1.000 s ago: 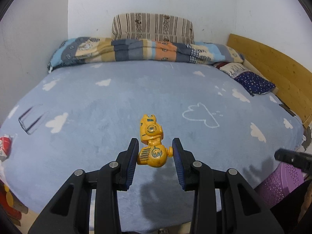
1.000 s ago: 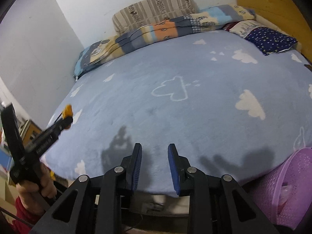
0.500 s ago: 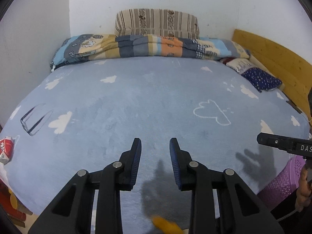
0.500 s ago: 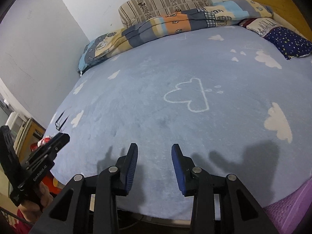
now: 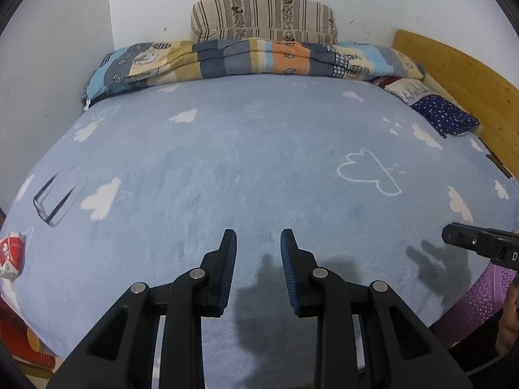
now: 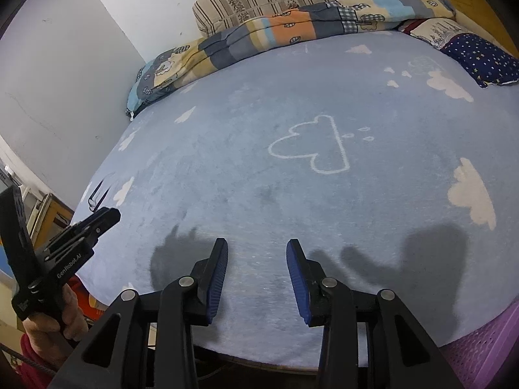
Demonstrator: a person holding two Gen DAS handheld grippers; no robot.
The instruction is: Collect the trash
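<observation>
Both tongs hovering empty over bed [image 5: 259, 168]: left tongs [image 5: 258, 253] narrow, closing; right tongs [image 6: 256, 256] opening; next reaching for red wrapper [image 5: 11, 254].

A folded quilt [image 5: 253, 61] lies across the bed's [image 5: 259, 168] far end, a pillow [image 5: 264, 17] behind it, a carton [image 5: 11, 256] at the left edge.

Both grippers tilt forward and down. The left gripper [image 5: 256, 272] has a narrow gap between its blue pads [image 5: 227, 272] and nothing in it; its jaws have just been closing. The right gripper [image 6: 256, 278] stands a little wider, jaws empty, having just been opening. A hand [image 6: 55, 321] with a red sleeve [image 6: 30, 347] grips the left tool's handle.
</observation>
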